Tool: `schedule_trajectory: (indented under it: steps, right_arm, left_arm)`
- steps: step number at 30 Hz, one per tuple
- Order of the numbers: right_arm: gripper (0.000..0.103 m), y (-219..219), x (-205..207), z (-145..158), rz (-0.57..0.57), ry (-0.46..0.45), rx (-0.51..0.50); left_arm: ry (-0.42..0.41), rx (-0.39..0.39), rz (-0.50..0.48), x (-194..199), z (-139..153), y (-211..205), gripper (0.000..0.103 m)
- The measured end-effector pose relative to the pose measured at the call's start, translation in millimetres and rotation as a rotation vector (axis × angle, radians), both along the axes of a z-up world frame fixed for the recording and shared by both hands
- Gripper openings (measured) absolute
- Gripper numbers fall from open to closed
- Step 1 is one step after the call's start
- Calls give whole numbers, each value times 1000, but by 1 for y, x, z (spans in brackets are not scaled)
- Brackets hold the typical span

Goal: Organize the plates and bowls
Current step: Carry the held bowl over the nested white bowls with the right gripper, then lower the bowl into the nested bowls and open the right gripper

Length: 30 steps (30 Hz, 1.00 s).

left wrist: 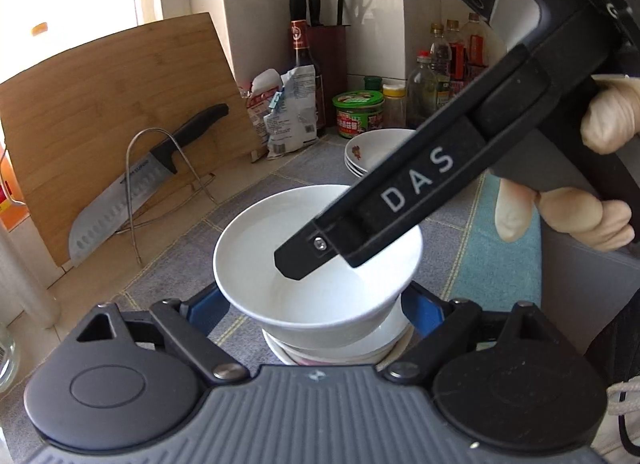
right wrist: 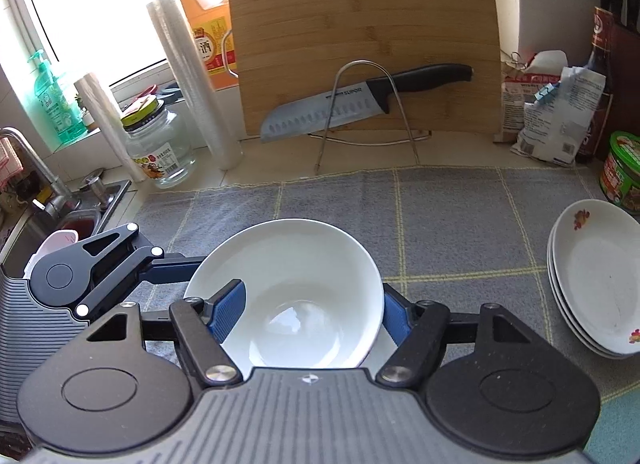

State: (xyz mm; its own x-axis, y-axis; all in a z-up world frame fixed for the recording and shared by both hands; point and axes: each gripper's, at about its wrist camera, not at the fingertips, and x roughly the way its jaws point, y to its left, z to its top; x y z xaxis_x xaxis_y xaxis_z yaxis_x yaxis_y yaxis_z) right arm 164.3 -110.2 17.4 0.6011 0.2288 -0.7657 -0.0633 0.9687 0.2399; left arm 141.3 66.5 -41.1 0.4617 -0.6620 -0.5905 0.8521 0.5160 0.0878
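Grey checked cloth covers the desk (right wrist: 440, 215). My right hand-held gripper (right wrist: 316, 316) pinches the white bowl's (right wrist: 296, 288) rim; the left hand-held gripper (left wrist: 320, 304) straddles the stacked bowls (left wrist: 336, 344), spread. A thin rim grip could slip, chipping that stack.

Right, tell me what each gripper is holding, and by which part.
Right gripper: white bowl, pinched at its wall, one finger inside, one outside. Left gripper: fingers flank the bowl; grip cannot be told.
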Motion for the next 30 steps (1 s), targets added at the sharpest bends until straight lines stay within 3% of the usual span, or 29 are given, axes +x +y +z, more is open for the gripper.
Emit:
schedule_trajectory:
  steps: [7,25,30]
  right_arm:
    - [76,-7,0,-17,-10,32,6]
    - [77,-11,-1,-27,-3,38,22]
    - [86,-13,-2,-28,-4,31,36]
  left_arm:
    - [34,39,-16,4,-14,-11,92]
    - [77,54,-19,12,-20,-16,93]
    - [70,59,-18,10,-22,-15,98]
